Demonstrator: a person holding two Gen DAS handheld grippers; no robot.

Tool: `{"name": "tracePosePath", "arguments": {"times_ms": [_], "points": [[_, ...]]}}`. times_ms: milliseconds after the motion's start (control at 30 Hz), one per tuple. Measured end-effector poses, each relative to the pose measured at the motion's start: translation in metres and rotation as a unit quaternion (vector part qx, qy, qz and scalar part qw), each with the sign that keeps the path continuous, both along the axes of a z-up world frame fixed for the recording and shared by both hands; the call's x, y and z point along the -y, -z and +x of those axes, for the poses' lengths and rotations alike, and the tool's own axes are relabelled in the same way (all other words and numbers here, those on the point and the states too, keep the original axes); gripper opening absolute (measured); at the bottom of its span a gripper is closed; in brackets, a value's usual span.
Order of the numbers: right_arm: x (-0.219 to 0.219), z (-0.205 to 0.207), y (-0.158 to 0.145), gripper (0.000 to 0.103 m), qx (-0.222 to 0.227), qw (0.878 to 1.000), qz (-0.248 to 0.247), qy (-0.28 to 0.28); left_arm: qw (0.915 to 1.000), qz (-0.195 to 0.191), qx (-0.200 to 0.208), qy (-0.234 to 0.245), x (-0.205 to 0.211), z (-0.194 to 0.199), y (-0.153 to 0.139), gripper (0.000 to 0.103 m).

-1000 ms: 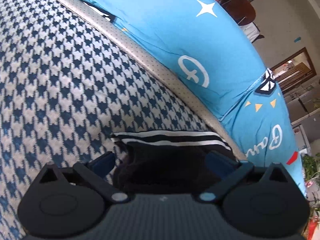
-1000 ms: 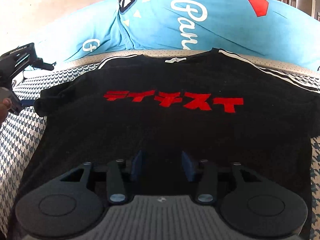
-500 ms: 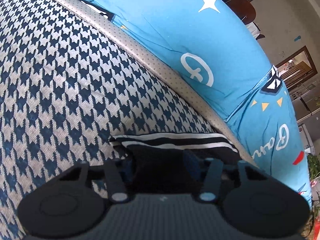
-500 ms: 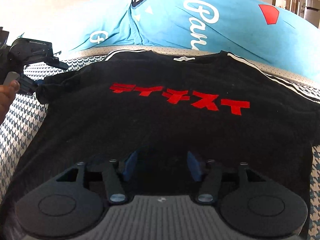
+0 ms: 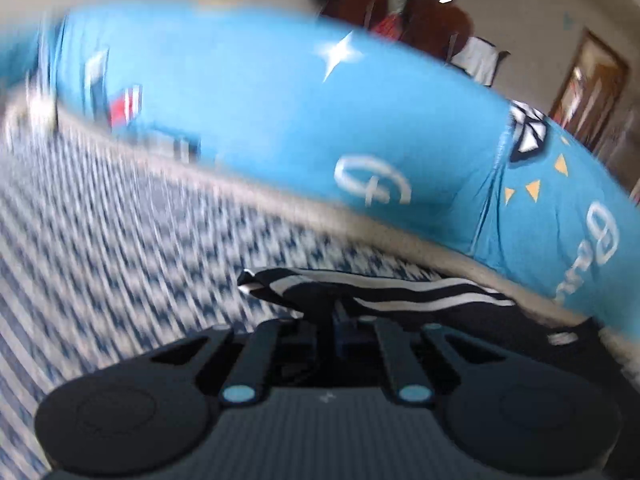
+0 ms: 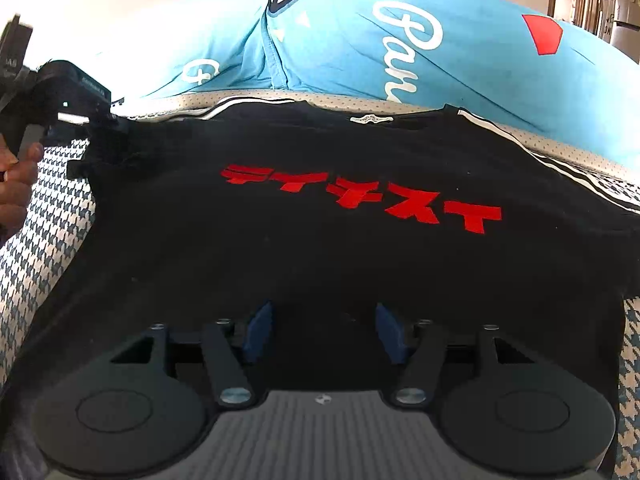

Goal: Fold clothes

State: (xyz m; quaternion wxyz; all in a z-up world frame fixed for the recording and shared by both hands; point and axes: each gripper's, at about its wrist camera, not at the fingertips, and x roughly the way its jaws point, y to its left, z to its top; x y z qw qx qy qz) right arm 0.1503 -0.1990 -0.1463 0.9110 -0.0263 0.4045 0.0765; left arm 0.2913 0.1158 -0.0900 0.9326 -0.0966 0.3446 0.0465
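Left wrist view shows my left gripper [image 5: 334,316] w/ fingers just closed, pinching the striped sleeve [image 5: 360,292] of the black tee [image 6: 320,240] lying flat on the houndstooth sofa [image 6: 44,216], prob to fold it inward, while right gripper [image 6: 324,332] hovers spread over the hem.

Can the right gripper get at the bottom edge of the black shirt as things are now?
Probably yes. The right gripper is open just above the lower part of the black shirt, and nothing lies between its fingers and the cloth.
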Motion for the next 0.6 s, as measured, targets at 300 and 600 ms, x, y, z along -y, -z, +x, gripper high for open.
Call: {"name": "tracePosePath", "arguments": {"times_ms": [300,600], "points": [[-0.001,0.0,0.001,0.062,0.001,1.0,-0.005,-0.006,0.9965,0.081,-0.004,-0.019,0.009,0.014,0.012,0.007],[0.001,0.003,0.0,0.065,-0.001,1.0,-0.006,-0.012,0.9974,0.02,-0.033,-0.061,-0.023,0.021,0.021,0.015]]}}
